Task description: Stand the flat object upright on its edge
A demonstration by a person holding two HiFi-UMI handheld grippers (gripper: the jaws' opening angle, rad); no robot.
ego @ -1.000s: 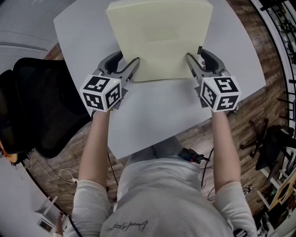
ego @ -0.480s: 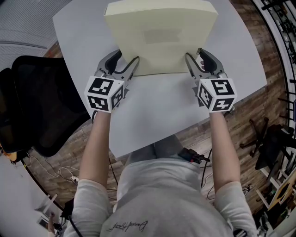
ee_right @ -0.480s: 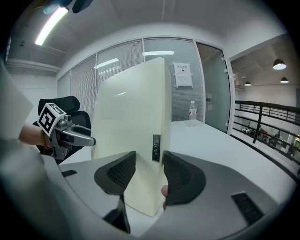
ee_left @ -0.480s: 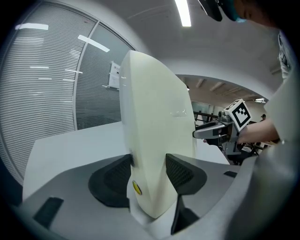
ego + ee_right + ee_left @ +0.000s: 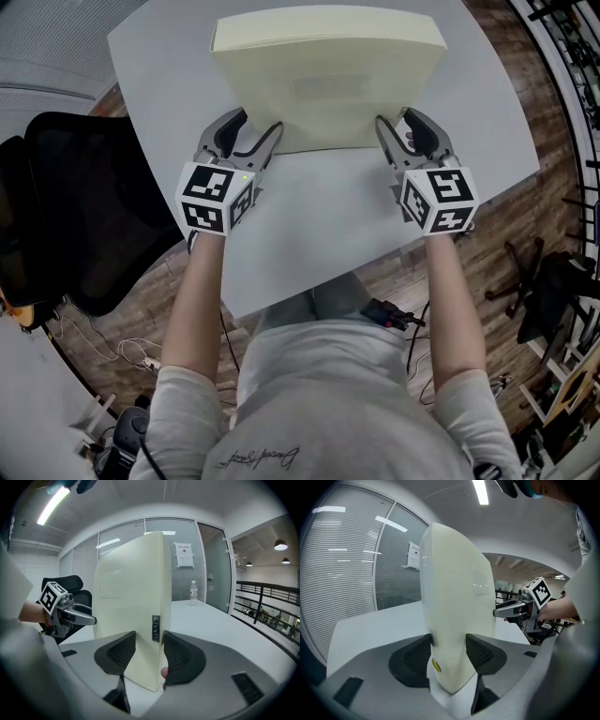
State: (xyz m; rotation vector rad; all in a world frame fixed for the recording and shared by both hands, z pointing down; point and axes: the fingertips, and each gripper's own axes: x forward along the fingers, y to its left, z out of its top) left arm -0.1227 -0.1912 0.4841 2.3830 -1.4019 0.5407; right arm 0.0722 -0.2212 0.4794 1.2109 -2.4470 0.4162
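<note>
The cream slab stands steeply on its long lower edge at the far middle of the white table, broad face toward the person and top edge farthest away. The left gripper is clenched on its near left corner, and the left gripper view shows both dark ribbed pads pressing the slab's narrow side. The right gripper clamps the near right corner the same way.

A small round yellow sticker sits low on the left side edge, with no print I can make out. A dark narrow tag on the right side edge, between the right pads, carries pale upright letters too small to read. Each gripper bears a cube of black-and-white square markers.

Beyond the table, a paper notice hangs on the glass wall, its text illegible, and a clear bottle stands on the far right. A black chair is left of the table.
</note>
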